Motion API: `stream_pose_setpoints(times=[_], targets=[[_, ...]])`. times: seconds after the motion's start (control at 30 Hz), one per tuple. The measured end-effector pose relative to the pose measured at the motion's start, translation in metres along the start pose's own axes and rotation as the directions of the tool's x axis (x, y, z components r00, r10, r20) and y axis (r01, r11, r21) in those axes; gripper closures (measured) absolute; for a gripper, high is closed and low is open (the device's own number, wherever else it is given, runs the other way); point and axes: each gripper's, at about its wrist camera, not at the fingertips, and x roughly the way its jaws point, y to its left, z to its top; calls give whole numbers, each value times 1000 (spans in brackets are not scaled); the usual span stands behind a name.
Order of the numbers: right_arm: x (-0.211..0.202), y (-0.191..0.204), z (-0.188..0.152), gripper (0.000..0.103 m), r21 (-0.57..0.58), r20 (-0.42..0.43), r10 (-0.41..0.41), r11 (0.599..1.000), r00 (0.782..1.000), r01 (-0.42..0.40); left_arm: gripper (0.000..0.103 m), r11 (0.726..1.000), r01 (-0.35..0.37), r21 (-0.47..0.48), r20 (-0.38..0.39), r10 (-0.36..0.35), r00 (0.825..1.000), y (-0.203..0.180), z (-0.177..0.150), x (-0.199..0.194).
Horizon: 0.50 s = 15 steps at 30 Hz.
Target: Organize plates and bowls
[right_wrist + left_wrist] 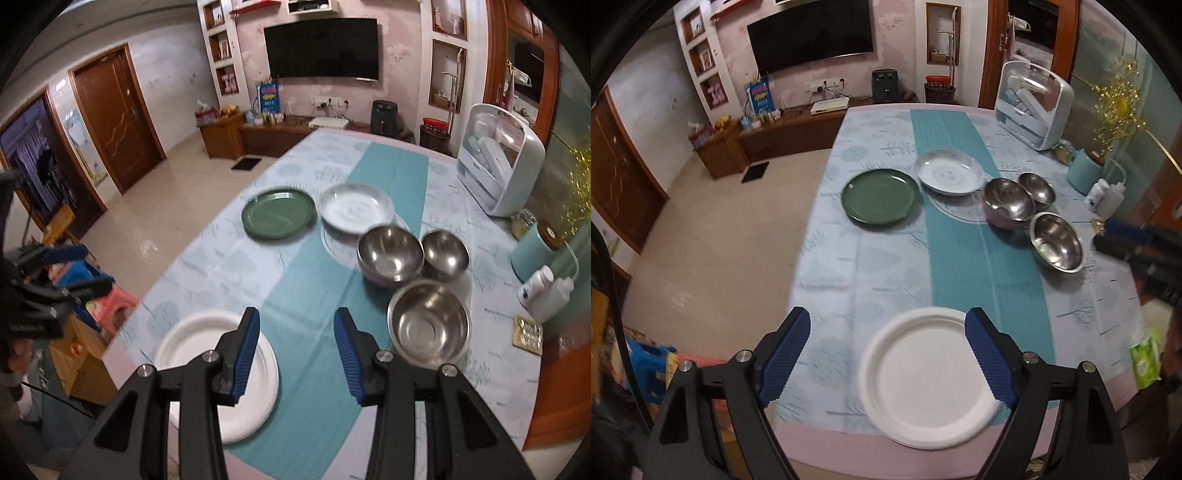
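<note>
A white paper plate (927, 380) (192, 343) lies near the table's front edge. My left gripper (888, 317) hangs above it, open, with nothing held. Farther back lie a green plate (881, 201) (279, 213) and a white patterned plate (949, 171) (354, 207). To their right stand three steel bowls: one (1008, 199) (389, 251) nested in a pink bowl, a small one (1036, 186) (445, 253), and a nearer one (1057, 242) (428, 321). My right gripper (297, 314) is open over the teal runner, between the paper plate and the nearest bowl.
The table (827, 432) has a pink edge at the front. A white dish cabinet (1034, 107) (498, 162) stands at the back right. A teal canister (535, 251), white bottles (546, 288) and a green tissue pack (1143, 354) line the right side.
</note>
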Motion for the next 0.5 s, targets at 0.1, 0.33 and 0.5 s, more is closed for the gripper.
stream_pose_setpoints(times=[0.1, 0.33, 0.5], targets=[[-2, -3, 26, 61, 6, 18, -43, 999, 999, 43, 18, 1000, 10, 29, -10, -9, 1000, 20, 29, 8], [6, 1, 98, 50, -39, 53, -224, 973, 973, 226, 18, 995, -4, 98, -6, 4, 1000, 82, 108, 52], [58, -6, 138, 48, 2, -43, -233, 972, 971, 233, 18, 992, 41, 120, -73, -32, 997, 116, 162, 131]])
